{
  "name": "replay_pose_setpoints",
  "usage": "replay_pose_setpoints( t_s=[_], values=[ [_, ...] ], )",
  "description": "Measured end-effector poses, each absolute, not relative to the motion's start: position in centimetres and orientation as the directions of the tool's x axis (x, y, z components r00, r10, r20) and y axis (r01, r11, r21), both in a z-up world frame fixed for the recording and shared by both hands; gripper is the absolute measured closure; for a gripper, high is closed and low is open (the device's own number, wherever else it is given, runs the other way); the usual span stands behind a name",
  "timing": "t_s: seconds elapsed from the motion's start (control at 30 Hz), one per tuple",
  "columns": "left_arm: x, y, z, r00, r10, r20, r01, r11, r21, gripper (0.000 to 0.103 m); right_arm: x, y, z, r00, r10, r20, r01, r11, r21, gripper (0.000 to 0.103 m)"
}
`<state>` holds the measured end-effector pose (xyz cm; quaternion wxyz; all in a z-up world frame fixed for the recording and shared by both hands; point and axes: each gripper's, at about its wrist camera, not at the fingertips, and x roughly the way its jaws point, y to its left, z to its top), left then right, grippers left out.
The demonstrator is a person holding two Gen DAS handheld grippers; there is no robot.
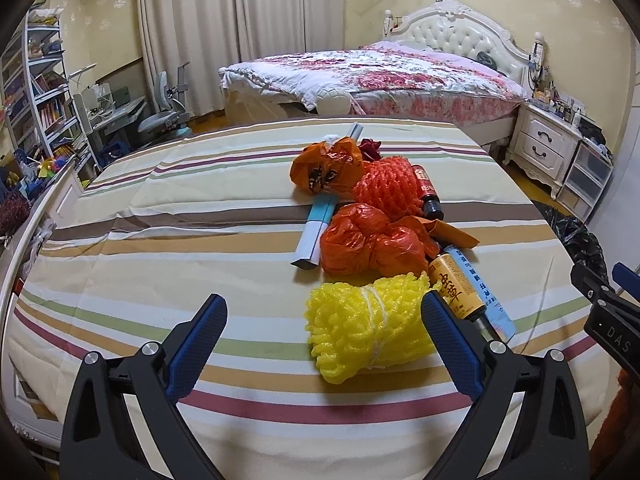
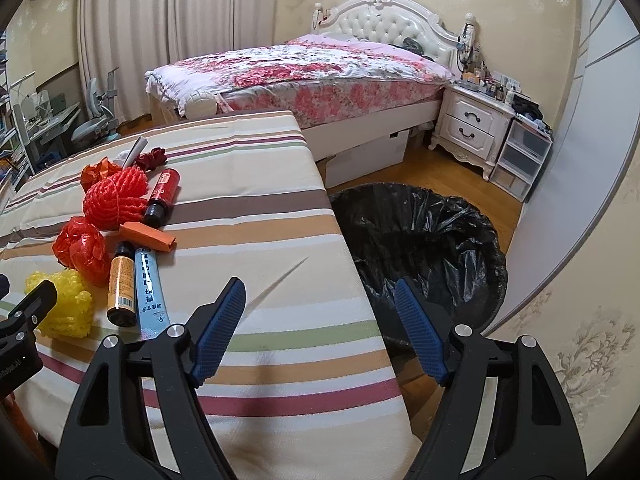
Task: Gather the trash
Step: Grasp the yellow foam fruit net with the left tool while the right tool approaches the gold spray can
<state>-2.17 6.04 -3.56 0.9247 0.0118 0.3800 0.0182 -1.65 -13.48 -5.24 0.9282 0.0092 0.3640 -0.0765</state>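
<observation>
Trash lies on a striped bed cover [image 1: 180,240]. Nearest is a yellow foam net [image 1: 364,332], also in the right wrist view [image 2: 68,308]. Behind it lie an orange plastic bag [image 1: 368,240], a red foam net [image 1: 390,188], a brown bottle [image 1: 458,288], a blue tube [image 1: 482,292], a blue box [image 1: 318,228] and a red bottle [image 2: 162,196]. My left gripper [image 1: 324,312] is open, its right finger beside the yellow net. My right gripper [image 2: 320,292] is open and empty over the bed's edge, next to a black-lined trash bin [image 2: 424,236].
A second bed with a floral quilt [image 1: 372,76] stands behind. A white nightstand [image 2: 472,128] and plastic drawers [image 2: 520,156] stand at the right wall. A desk, chair [image 1: 164,116] and bookshelf [image 1: 36,92] stand at the left. The other gripper's body [image 1: 608,308] shows at right.
</observation>
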Motion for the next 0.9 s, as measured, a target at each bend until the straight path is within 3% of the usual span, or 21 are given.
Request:
replay_pose_setpoints(
  t_s=[0.5, 0.53, 0.57, 0.6, 0.9],
  values=[
    [-1.5, 5.3, -4.5, 0.694, 0.033, -0.72, 0.002, 0.999, 0.047, 0.008, -2.0, -13.5, -5.4, 0.724, -0.111, -0.681, 0.133, 0.991, -0.02, 0.028],
    [-1.5, 5.4, -4.4, 0.698, 0.033, -0.715, 0.0, 0.999, 0.046, 0.013, -2.0, -13.3, -5.4, 0.725, -0.11, -0.68, 0.131, 0.991, -0.021, 0.028],
    [-1.5, 5.5, -4.4, 0.703, 0.03, -0.711, 0.002, 0.999, 0.044, 0.031, -2.0, -13.1, -5.3, 0.726, -0.108, -0.679, 0.128, 0.992, -0.021, 0.028],
    [-1.5, 5.6, -4.4, 0.701, 0.004, -0.714, 0.024, 0.999, 0.03, 0.037, -2.0, -13.0, -5.3, 0.726, -0.105, -0.679, 0.124, 0.992, -0.021, 0.028],
    [-2.3, 6.3, -3.7, 0.721, -0.044, -0.691, 0.073, 0.997, 0.013, 0.049, -1.8, -10.8, -5.3, 0.725, -0.059, -0.686, 0.059, 0.998, -0.023, 0.03]
  ],
)
